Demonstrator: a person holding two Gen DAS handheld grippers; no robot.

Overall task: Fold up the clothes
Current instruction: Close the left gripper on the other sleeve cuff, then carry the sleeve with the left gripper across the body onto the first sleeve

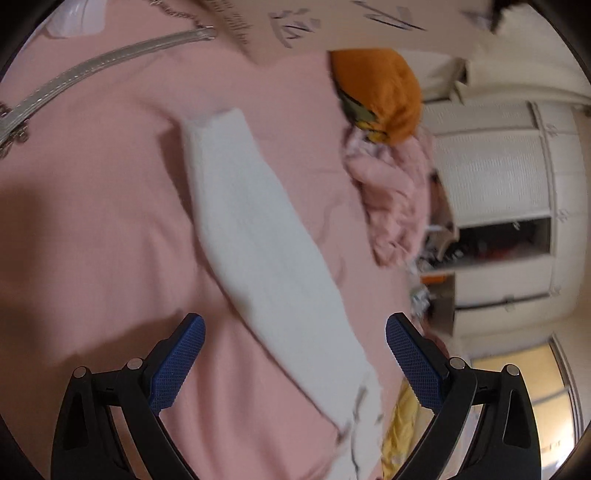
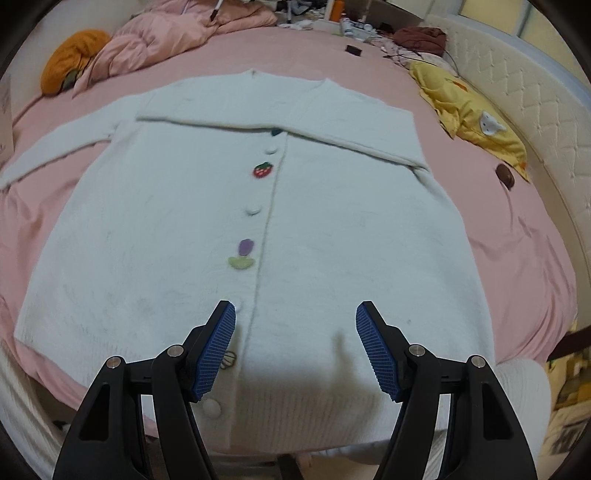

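Observation:
A white knitted cardigan lies flat, front up, on a pink bed. It has white buttons, a strawberry patch and a tulip patch. Its right sleeve is folded across the chest; its left sleeve stretches out sideways. My right gripper hovers open over the hem by the button line, with nothing between its blue pads. In the blurred left wrist view, the outstretched sleeve runs diagonally over the pink sheet. My left gripper is open above the sleeve's upper part.
An orange cushion and a crumpled pink duvet sit at the far left of the bed. A yellow garment and a small brown object lie near the quilted headboard. A cardboard box and a cupboard flank the bed.

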